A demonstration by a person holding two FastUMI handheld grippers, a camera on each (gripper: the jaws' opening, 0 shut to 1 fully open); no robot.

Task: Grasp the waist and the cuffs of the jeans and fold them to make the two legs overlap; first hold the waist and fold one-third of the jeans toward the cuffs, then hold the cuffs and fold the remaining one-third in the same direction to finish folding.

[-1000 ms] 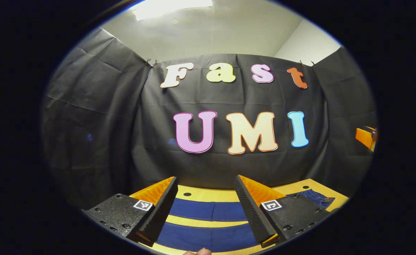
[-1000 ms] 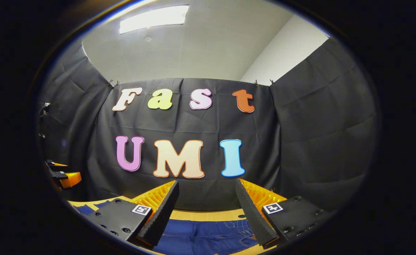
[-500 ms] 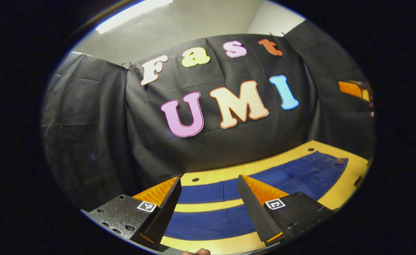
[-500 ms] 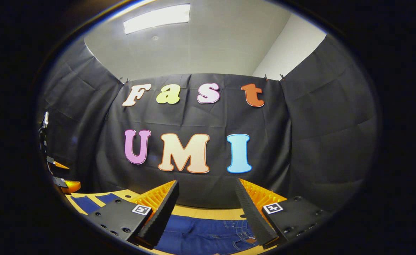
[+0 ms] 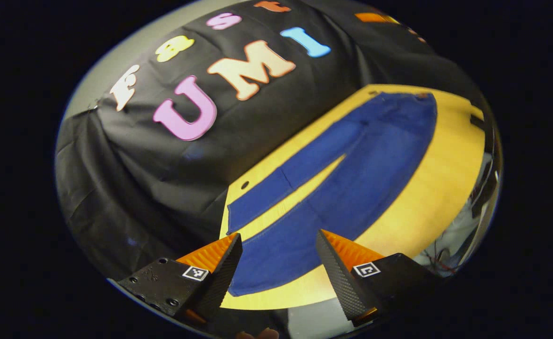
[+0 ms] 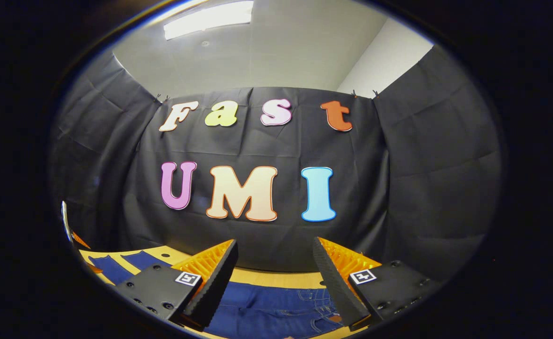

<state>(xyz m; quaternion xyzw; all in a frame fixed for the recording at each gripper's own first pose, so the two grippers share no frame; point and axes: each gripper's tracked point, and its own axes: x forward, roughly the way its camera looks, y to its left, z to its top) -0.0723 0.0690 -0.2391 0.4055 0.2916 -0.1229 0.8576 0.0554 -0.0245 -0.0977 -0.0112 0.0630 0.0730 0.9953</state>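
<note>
Blue jeans (image 5: 352, 183) lie flat on the yellow table (image 5: 432, 188), legs spread apart. In the left gripper view the cuffs lie near me and the waist (image 5: 415, 101) at the far end. My left gripper (image 5: 279, 247) hovers open above the near leg's cuff, nothing between its fingers. In the right gripper view the jeans' waist part (image 6: 276, 310) with pockets and stitching lies just below my right gripper (image 6: 274, 252), which is open and holds nothing. The two cuffs (image 6: 116, 266) show at the far left there.
Black cloth walls close off the back and sides of the table. The table's near edge (image 5: 276, 306) runs under my left gripper, with floor and cables beyond the table at the right (image 5: 451, 254). A small hole (image 5: 244, 184) marks the tabletop near the far cuff.
My left gripper has tilted down and rolled, so the whole length of the jeans has come into its view. My right gripper has tipped down slightly and stays over the waist.
</note>
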